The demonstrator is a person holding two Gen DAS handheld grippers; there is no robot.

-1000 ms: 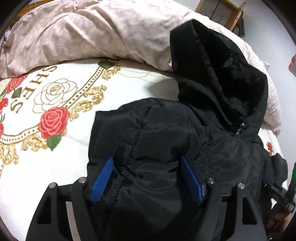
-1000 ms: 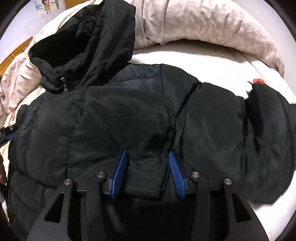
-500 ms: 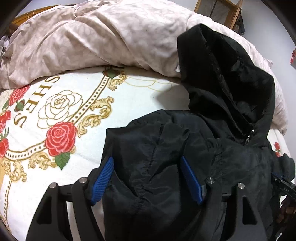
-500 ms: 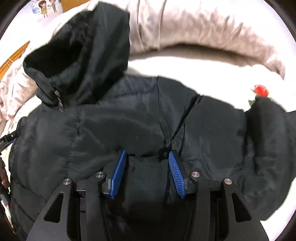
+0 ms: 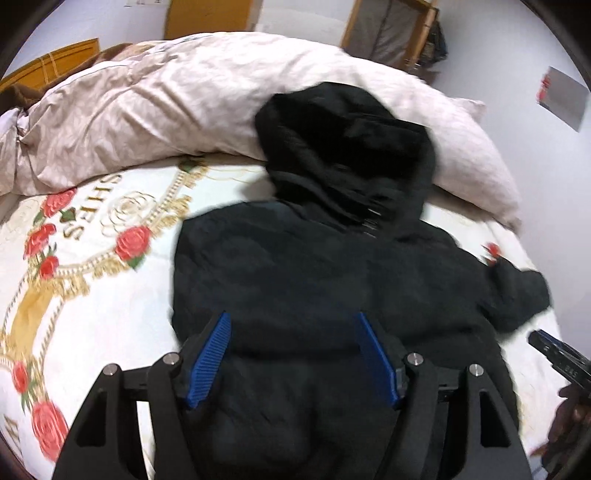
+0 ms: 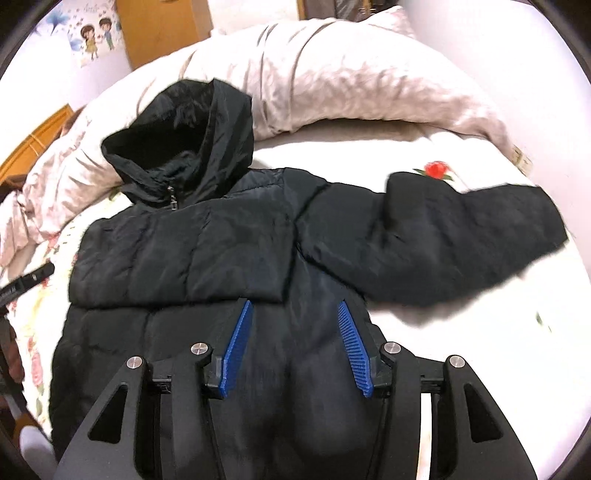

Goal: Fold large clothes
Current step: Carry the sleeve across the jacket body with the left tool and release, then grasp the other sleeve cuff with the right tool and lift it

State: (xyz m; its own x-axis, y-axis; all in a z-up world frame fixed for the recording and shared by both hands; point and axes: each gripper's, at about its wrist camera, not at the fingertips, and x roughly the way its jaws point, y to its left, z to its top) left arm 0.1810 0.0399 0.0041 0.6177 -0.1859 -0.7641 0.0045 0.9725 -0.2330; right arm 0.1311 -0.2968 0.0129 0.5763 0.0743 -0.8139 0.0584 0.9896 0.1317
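A black hooded puffer jacket [image 5: 314, 266] lies front-up on the bed. Its hood [image 6: 184, 140] rests against the duvet. One sleeve is folded across the chest [image 6: 177, 258]; the other sleeve [image 6: 461, 236] stretches out to the right over the sheet. My left gripper [image 5: 291, 315] hovers over the jacket's lower left part, its jaws closing a little, with fabric lying below the gap but not pinched. My right gripper [image 6: 294, 302] hangs over the jacket's lower middle with its jaws opening and the pads off the cloth.
A crumpled beige duvet [image 5: 184, 103] is piled along the far side of the bed. The rose-printed sheet [image 5: 92, 258] shows to the left of the jacket. A wooden frame [image 5: 391, 33] and an orange cabinet [image 6: 162, 26] stand by the wall.
Both grippers have lifted and pulled back from the jacket, so more of it and of the room shows. The cloth that bunched between the pads now lies flat.
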